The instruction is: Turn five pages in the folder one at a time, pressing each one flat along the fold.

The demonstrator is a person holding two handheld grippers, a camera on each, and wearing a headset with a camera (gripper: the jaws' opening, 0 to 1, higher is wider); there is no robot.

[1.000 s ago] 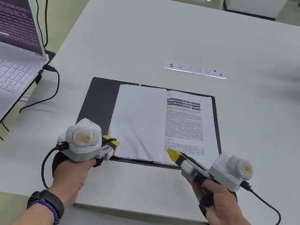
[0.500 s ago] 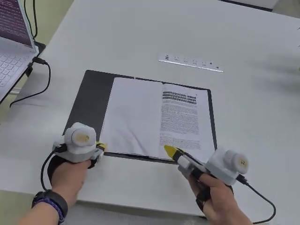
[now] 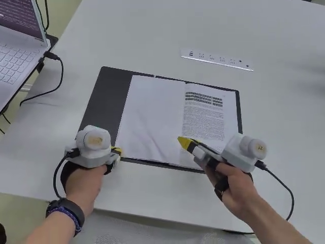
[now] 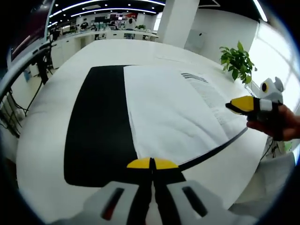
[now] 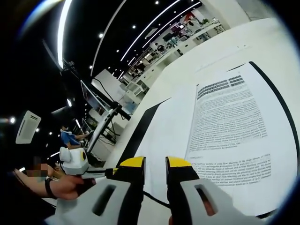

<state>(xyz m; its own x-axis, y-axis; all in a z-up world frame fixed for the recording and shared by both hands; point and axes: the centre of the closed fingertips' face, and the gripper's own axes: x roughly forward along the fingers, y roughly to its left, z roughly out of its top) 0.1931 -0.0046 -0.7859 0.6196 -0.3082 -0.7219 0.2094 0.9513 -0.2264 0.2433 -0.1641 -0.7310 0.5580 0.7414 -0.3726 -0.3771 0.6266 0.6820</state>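
My right gripper (image 5: 154,164), jaws narrowly apart and empty, hovers over the fold of the folder (image 3: 104,109), near its front edge. My left gripper (image 4: 152,163), jaws closed on nothing, sits at the folder's front edge, on the black cover. Risk: the narrow tips may pinch two pages (image 3: 205,119) together or crease one; an unpinned folder may slide.

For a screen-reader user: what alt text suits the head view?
An open black folder lies on a white table, blank page left, printed page right. The left tongs sit at its near edge; the right tongs are over the printed page. A laptop is far left.
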